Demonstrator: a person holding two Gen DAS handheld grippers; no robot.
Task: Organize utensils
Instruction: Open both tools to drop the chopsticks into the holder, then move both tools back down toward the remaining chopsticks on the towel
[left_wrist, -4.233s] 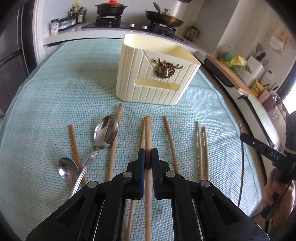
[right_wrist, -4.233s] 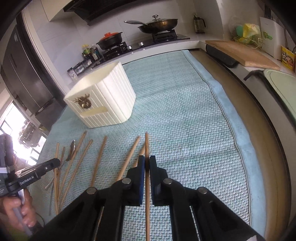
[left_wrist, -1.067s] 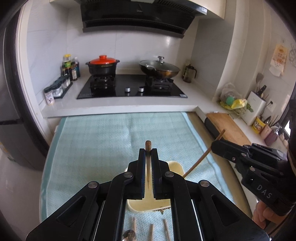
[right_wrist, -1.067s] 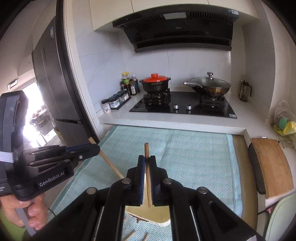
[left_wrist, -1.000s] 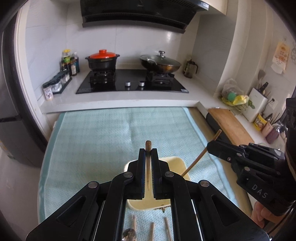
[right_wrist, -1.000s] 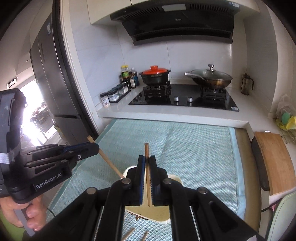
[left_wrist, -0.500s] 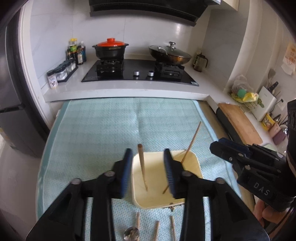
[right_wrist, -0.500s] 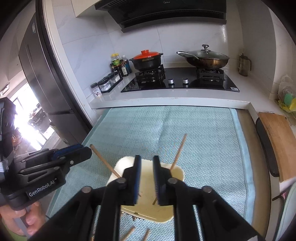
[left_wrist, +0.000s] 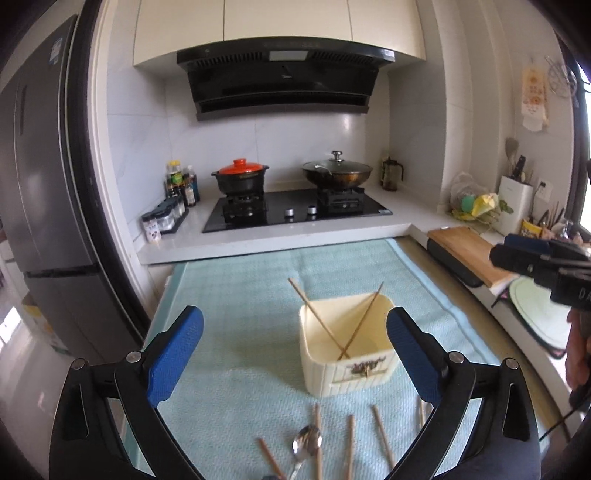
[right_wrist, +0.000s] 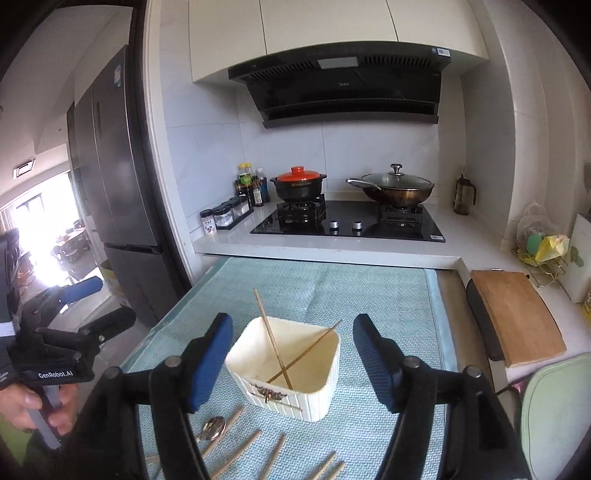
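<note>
Here, through my left wrist camera, my left gripper (left_wrist: 293, 360) spreads its fingers, nothing between them; two chopsticks (left_wrist: 325, 330) lean crossed inside the cream holder (left_wrist: 345, 376) on the bench's mat (left_wrist: 236, 295). Through the right, my right gripper (right_wrist: 291, 363) is likewise opening, empty, above that holder; spare chopsticks (right_wrist: 240, 452) and a spoon (right_wrist: 212, 430) lie just before it.

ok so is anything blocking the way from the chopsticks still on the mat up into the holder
Nothing visible does. The holder stands open-topped on the mat, just beyond the loose chopsticks and spoon. Only two chopsticks lean crossed inside, leaving room. Both grippers' jaws are opening, with nothing between them.
</note>
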